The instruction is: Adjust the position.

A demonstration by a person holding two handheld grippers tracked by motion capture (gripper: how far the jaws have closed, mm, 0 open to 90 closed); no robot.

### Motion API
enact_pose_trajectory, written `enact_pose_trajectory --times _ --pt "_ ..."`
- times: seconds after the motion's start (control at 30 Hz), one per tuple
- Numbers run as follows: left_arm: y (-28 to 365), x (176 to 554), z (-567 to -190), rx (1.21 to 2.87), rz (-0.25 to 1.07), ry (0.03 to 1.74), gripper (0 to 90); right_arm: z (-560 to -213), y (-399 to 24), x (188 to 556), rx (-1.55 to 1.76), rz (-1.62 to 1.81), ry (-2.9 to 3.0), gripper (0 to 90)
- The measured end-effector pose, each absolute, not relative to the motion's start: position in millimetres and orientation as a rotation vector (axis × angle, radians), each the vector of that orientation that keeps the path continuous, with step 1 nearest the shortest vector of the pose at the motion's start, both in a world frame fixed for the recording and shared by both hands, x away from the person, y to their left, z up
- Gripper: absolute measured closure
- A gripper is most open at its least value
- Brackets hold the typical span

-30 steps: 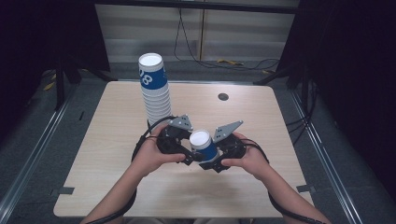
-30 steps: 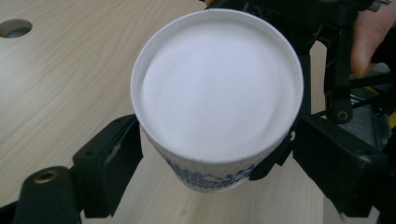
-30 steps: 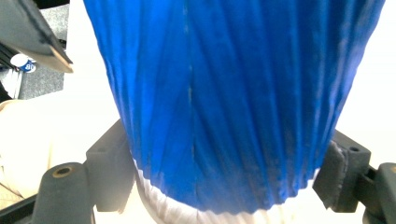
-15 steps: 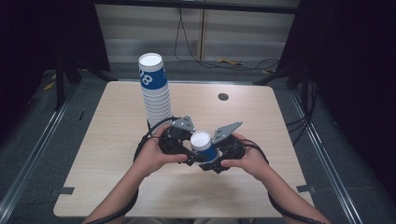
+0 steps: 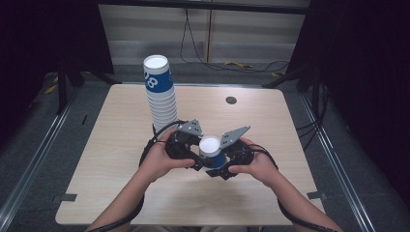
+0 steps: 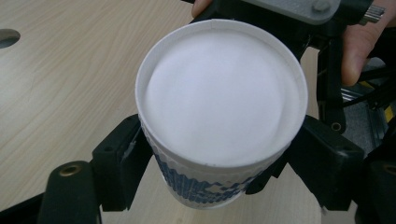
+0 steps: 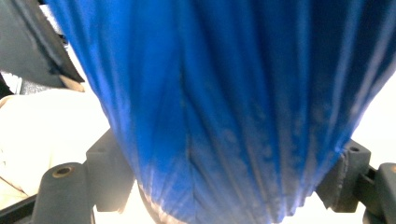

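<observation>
A blue-and-white paper cup is held bottom-up just above the table's front middle, between my two grippers. My left gripper comes at it from the left. In the left gripper view its jaws have just been closing, and both pads now press the ribbed wall of the cup below the white base. My right gripper grips from the right. In the right gripper view the blue wall of the cup sits squeezed between its pads.
A tall stack of the same cups stands upside down at the table's back left, just behind my left hand. A round cable hole lies at the back middle of the wooden table. Dark floor and rails surround it.
Both hands and the cup stay in the same spot. The left gripper's jaws have drawn in against the cup.
</observation>
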State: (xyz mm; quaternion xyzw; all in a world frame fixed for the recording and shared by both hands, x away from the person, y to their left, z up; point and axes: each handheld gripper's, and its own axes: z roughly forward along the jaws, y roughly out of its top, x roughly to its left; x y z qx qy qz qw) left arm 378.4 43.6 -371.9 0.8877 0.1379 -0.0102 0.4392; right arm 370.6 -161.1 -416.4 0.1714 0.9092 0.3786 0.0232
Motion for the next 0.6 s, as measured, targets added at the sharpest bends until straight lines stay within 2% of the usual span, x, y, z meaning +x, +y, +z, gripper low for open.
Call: enact_pose_trajectory --times 0.6 --pt "48.0 380.0 -371.7 2.192 -0.053 0.387 17.4 -415.8 -158.4 370.4 0.512 1.14 2.824 20.3"
